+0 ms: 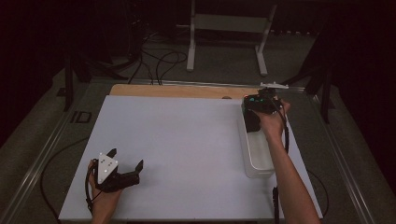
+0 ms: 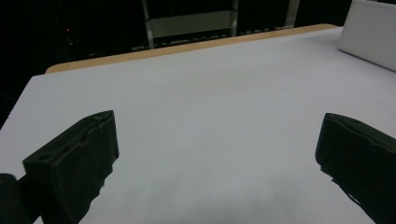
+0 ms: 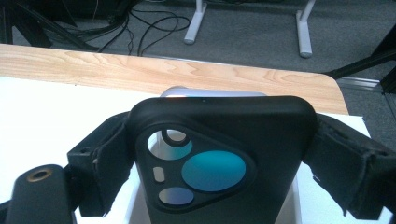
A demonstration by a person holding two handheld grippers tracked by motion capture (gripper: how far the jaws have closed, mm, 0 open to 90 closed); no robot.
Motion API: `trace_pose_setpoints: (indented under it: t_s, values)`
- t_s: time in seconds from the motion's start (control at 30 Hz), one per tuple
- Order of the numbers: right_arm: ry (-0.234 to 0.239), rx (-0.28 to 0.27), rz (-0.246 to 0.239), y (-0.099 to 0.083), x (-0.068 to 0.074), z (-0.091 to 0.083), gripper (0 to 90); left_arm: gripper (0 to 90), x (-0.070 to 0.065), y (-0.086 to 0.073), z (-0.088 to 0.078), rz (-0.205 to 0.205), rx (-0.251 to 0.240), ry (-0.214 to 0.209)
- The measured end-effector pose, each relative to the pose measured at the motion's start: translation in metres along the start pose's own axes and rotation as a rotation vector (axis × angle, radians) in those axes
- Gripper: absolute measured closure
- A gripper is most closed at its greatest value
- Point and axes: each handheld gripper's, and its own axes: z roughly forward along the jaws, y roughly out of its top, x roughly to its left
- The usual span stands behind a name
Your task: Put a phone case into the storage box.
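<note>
Grippers sit far apart from above: my left gripper [image 1: 125,164] rests low on the white board [image 1: 187,149], my right gripper [image 1: 258,108] is over the clear box [image 1: 258,158]. Left gripper view: wide open, holding nothing, waiting. Right gripper view: both jaws squeeze the black phone case [image 3: 224,158], so it can't drop.

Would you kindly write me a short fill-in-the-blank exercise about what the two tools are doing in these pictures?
1. The right tool is shut on a black phone ____.
2. The left tool rests with its jaws ____, holding nothing.
3. Below the right tool sits a long white ____ on the table.
4. The cutout in the held thing has ____ lens openings.

Missing words: case; open; tray; three
</note>
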Motion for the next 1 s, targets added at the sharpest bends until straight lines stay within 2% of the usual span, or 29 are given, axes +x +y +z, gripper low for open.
trace_pose_setpoints:
  t_s: [0.2, 0.27, 0.3, 0.5, 0.6, 0.83, 1.0]
  values:
    - [0.008, -0.004, 0.004, -0.001, 0.0, 0.001, 11.6, 0.1, 0.001, 0.0, 0.0, 0.001, 0.001, 0.002]
    - [0.012, -0.006, 0.014, -0.001, 0.0, 0.001, 10.5, 0.1, 0.001, 0.0, 0.0, 0.0, 0.0, 0.003]
    - [0.023, -0.015, 0.044, 0.0, -0.001, 0.001, 8.6, 0.0, 0.001, 0.0, -0.001, 0.0, 0.0, 0.005]
    - [0.022, -0.025, 0.052, 0.0, -0.002, 0.0, 7.7, 0.0, 0.001, 0.0, -0.001, -0.004, -0.003, 0.006]
    - [0.025, -0.047, 0.059, 0.001, -0.003, -0.003, 7.7, 0.0, 0.001, 0.0, -0.001, -0.003, -0.001, 0.005]
    - [0.035, -0.052, 0.051, 0.002, -0.004, -0.008, 7.8, 0.1, 0.001, 0.0, -0.001, 0.0, 0.0, 0.004]
    - [0.078, -0.054, 0.011, 0.003, -0.001, -0.015, 7.8, 0.0, 0.001, 0.0, -0.001, 0.001, 0.001, 0.004]
